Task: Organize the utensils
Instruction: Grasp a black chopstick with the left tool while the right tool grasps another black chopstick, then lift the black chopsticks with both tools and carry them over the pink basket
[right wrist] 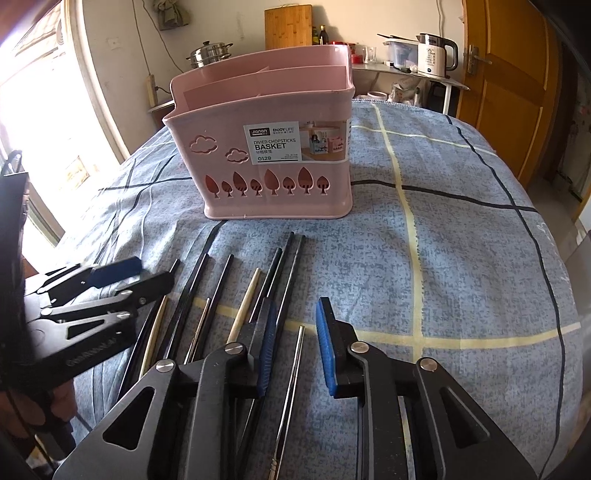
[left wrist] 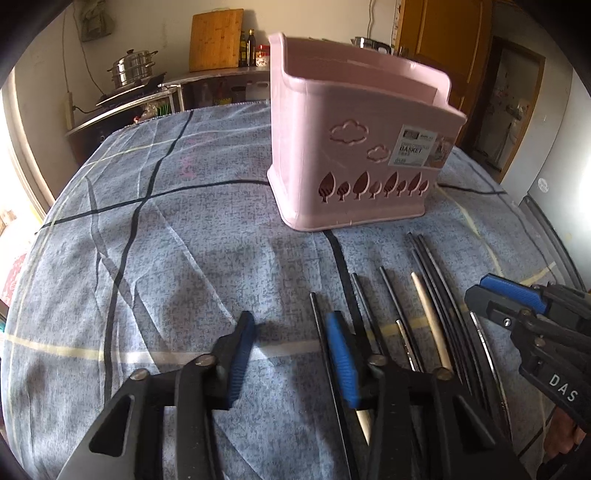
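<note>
A pink divided chopstick basket [left wrist: 306, 147] [right wrist: 192, 184] stands upright on the cloth. In front of it lie several chopsticks in a loose row: black ones [left wrist: 391, 295] [right wrist: 221, 280], a pale wooden one [left wrist: 430, 317] [right wrist: 245, 306] and metal ones. My left gripper [left wrist: 291, 321] [right wrist: 155, 271] hovers low over the row's left end, jaws apart, with a black chopstick [left wrist: 319, 325] just inside its right pad. My right gripper [right wrist: 297, 306] [left wrist: 491, 295] straddles a thin metal chopstick [right wrist: 295, 369]; its pads stand clear of it.
A blue-grey checked cloth [right wrist: 461, 258] covers the table. Behind it a counter holds a steamer pot [right wrist: 208, 53], a cutting board [right wrist: 288, 26], bottles and a kettle [right wrist: 436, 55]. A wooden door [right wrist: 509, 92] is at the right, a bright window at the left.
</note>
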A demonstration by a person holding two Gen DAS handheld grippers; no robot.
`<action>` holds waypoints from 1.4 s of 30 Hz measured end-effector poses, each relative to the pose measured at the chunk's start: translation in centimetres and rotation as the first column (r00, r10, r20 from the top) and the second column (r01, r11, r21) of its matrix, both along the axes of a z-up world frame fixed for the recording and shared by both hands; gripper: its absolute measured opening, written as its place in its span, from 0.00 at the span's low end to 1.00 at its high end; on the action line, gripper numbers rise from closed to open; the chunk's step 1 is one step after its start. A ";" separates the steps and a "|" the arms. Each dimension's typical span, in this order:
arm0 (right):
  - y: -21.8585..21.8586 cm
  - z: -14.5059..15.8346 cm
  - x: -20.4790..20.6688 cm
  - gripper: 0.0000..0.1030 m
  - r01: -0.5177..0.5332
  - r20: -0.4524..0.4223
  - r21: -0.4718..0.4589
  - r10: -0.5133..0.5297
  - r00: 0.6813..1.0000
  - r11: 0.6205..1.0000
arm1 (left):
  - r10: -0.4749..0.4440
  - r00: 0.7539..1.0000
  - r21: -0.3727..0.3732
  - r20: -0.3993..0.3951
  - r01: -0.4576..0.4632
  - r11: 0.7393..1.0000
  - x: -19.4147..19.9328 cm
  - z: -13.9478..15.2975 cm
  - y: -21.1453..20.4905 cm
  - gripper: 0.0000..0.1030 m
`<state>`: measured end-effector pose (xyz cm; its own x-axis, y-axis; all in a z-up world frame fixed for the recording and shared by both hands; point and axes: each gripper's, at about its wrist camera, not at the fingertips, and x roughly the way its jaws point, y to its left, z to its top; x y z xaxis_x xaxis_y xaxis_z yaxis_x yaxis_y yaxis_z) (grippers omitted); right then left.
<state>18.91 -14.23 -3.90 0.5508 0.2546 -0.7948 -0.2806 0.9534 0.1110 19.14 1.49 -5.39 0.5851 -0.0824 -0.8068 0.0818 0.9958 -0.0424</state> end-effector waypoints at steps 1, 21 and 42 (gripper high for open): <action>0.1 -0.1 0.2 0.21 -0.002 -0.006 0.000 0.002 1.000 1.000 | -0.003 1.000 0.014 0.000 0.003 1.000 0.2 0.0 -0.1 0.28; 1.7 -1.1 4.3 0.13 -0.027 -0.130 -0.025 0.024 0.991 0.999 | -0.001 0.998 -0.030 -0.064 -0.001 1.000 1.4 0.2 2.8 0.09; 0.3 3.9 3.5 0.05 -0.027 -0.081 0.108 0.036 0.996 0.994 | -0.033 0.999 -0.151 -0.007 0.031 0.988 -0.3 5.1 3.6 0.04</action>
<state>22.38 -13.88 -0.03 0.4747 0.3561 -0.8049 -0.2956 0.9259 0.2353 18.85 5.10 -0.27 0.5726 -0.2222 -0.7892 0.1125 0.9748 -0.1928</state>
